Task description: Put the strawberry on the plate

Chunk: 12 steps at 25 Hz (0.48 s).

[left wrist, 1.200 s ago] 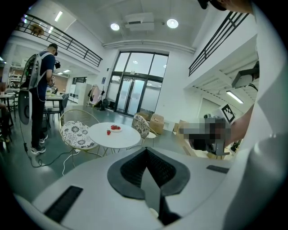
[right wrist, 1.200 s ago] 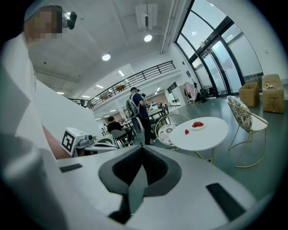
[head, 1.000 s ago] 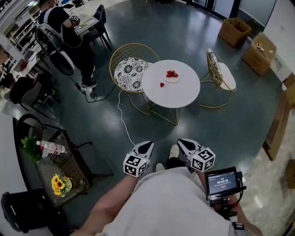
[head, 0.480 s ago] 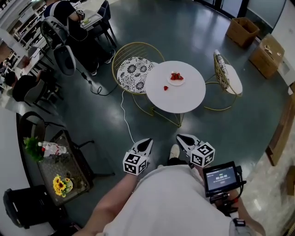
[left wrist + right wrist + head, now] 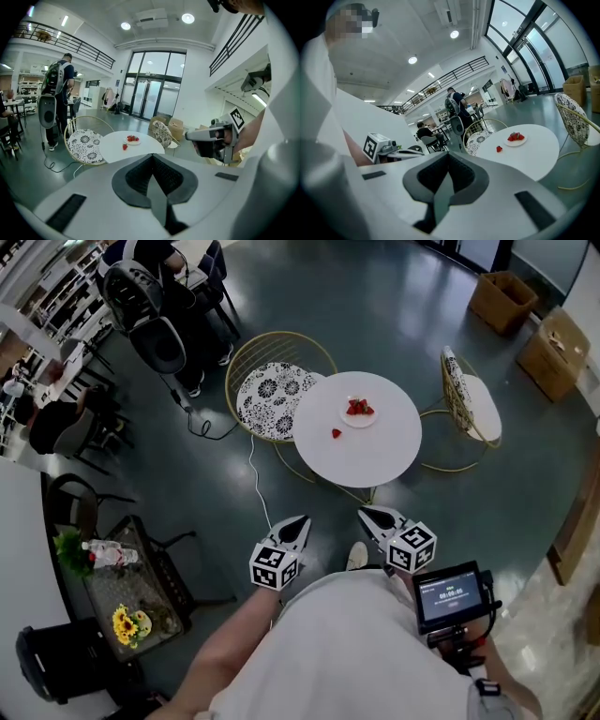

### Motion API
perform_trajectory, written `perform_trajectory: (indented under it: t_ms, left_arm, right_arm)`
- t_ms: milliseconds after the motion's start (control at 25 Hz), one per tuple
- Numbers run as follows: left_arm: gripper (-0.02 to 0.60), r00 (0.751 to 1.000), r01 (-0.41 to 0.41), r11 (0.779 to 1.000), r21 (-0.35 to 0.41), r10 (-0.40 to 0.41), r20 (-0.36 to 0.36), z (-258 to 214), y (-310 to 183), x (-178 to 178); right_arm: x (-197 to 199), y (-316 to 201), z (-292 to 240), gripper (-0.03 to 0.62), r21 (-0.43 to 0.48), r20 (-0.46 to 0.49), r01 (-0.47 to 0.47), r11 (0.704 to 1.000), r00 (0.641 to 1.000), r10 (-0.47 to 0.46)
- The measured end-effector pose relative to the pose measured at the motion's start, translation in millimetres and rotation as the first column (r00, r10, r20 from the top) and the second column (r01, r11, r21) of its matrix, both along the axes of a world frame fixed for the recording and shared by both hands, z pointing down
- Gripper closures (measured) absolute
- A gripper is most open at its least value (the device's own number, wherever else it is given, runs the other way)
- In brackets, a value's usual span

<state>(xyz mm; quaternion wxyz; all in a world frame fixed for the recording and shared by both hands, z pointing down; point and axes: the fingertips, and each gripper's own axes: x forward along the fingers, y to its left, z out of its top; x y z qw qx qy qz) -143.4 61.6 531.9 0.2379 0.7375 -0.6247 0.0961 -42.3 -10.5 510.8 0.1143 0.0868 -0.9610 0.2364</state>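
Note:
A lone red strawberry (image 5: 336,434) lies on the round white table (image 5: 370,460), just left of and nearer than a small white plate (image 5: 358,410) that holds several strawberries. Both grippers are held over the floor, well short of the table. My left gripper (image 5: 299,522) is shut and empty. My right gripper (image 5: 367,515) is also shut, with nothing in it. The left gripper view shows the strawberry (image 5: 124,147) and plate (image 5: 133,139) far ahead, and the right gripper (image 5: 192,136) at the right. The right gripper view shows the strawberry (image 5: 499,149) next to the plate (image 5: 516,138).
A gold wire chair with a patterned cushion (image 5: 269,393) stands left of the table, another chair (image 5: 473,399) to its right. A white cable (image 5: 253,474) runs across the floor. Cardboard boxes (image 5: 502,298) sit at the back right. A dark side table with flowers (image 5: 131,620) stands at the left.
The table has drawn a little nearer in the head view as the person walks toward it. Both grippers stay shut and are carried forward together.

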Motion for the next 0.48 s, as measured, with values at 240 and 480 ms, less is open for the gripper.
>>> perform_trajectory:
  t_ms: [240,480]
  left_arm:
    - [0.575,1.0,0.021,1.0,-0.014,-0.021,0.006,-1,-36,-2]
    - [0.575,0.999,0.027,0.999,-0.021,-0.027,0.018,1,-61,2]
  right_arm:
    - [7,-39,-2,0.586,-0.002,0.009,0.003,1.0,1.0,-0.003]
    - [19,-68,5,0.588,-0.01,0.008,-0.015,1.0,1.0,0.015]
